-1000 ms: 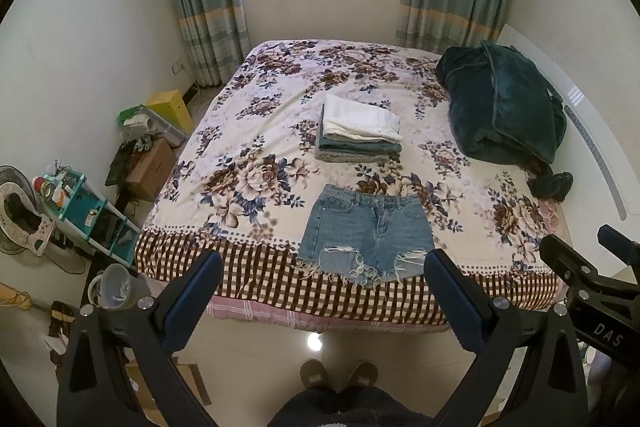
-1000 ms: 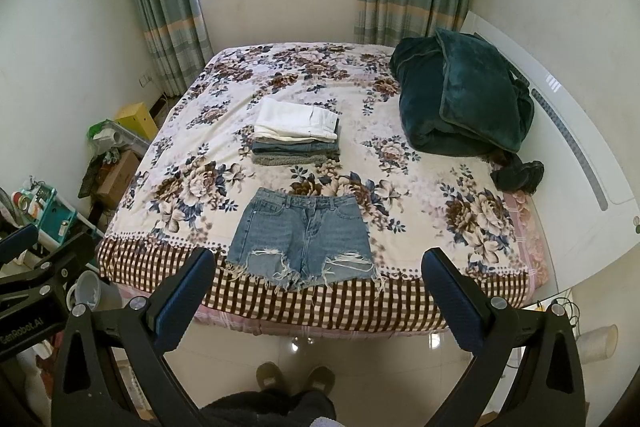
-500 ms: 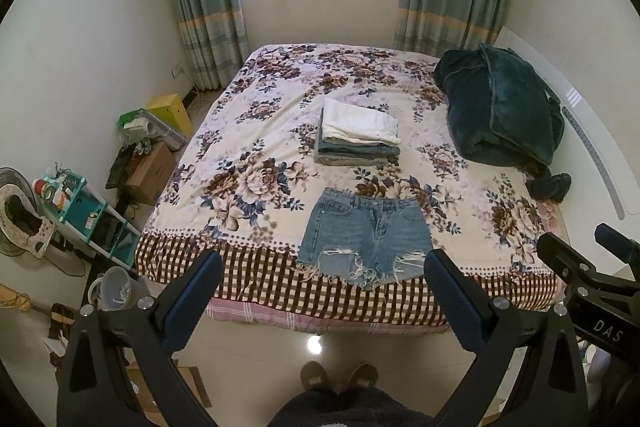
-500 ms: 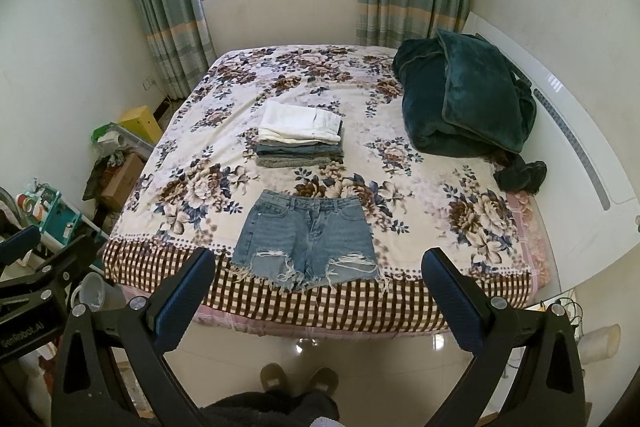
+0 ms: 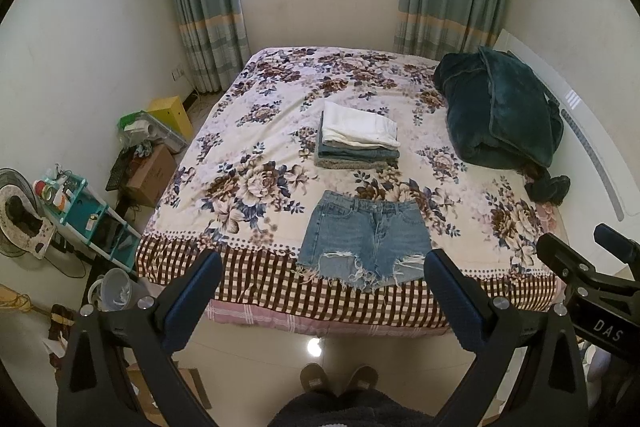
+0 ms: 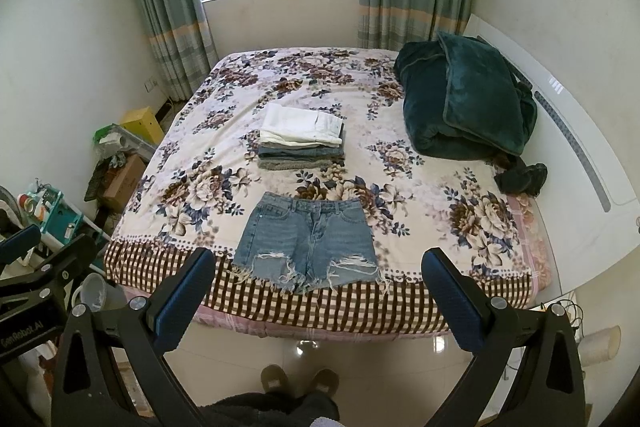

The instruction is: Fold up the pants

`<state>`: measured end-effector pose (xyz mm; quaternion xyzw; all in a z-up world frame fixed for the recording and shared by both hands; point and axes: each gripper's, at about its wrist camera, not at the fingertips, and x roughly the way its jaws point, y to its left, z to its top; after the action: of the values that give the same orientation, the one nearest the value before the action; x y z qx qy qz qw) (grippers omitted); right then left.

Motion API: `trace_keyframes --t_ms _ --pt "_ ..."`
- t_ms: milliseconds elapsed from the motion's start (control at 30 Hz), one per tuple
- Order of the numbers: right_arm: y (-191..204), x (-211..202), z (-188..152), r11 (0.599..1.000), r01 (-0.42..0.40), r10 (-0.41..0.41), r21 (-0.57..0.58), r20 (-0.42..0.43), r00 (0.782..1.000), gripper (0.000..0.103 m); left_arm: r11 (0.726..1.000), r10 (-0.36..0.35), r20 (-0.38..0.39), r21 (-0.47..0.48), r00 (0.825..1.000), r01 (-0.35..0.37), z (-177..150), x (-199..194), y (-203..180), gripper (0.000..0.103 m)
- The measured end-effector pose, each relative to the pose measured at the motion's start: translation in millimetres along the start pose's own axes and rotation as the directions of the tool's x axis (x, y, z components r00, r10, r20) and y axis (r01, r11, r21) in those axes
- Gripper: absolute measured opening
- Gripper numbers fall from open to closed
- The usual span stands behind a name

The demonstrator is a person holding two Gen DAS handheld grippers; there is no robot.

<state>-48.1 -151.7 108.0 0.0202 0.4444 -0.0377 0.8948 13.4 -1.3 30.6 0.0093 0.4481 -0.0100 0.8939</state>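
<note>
**Pre-fold: shorts laid flat, both grippers standing off**

Nearest: the person's slippered feet on the tiled floor, short of the bed. Left gripper (image 5: 322, 271) and right gripper (image 6: 318, 269) both held up at the foot of the bed, jaws spread wide, nothing between them, touching no cloth.

Next out: denim shorts (image 5: 365, 235) spread flat on the floral bedspread (image 5: 248, 163), waistband away from the person, frayed hems lying over the checked border at the near edge. No fold in them yet.

Beyond the shorts, apart from them: a stack of folded garments (image 5: 357, 138), white piece on top. Farther right, a dark green blanket (image 5: 496, 111) heaped near the headboard side. Curtained window at the far wall.

Judgement — approach step; the fold itself not begun. The next move likely calls for lowering both grippers to the shorts, one at the waistband and one at the hem of the same side, then carrying that side across onto the other leg. Frayed hem threads may pinch poorly — take solid denim.
</note>
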Motion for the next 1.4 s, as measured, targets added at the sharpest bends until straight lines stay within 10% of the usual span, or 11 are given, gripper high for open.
trace_keyframes --t_ms 1100,1400 --pt "9 1 8 1.0 0.004 -0.003 0.015 -0.019 1.0 0.103 1.0 0.0 0.012 0.001 1.0 0.0 -8 -1 1 0.103" --pt "-10 110 4 0.994 0.057 -0.046 0.095 -0.111 0.993 0.103 0.998 0.045 -0.026 0.051 0.999 -0.043 -3 76 0 0.103"
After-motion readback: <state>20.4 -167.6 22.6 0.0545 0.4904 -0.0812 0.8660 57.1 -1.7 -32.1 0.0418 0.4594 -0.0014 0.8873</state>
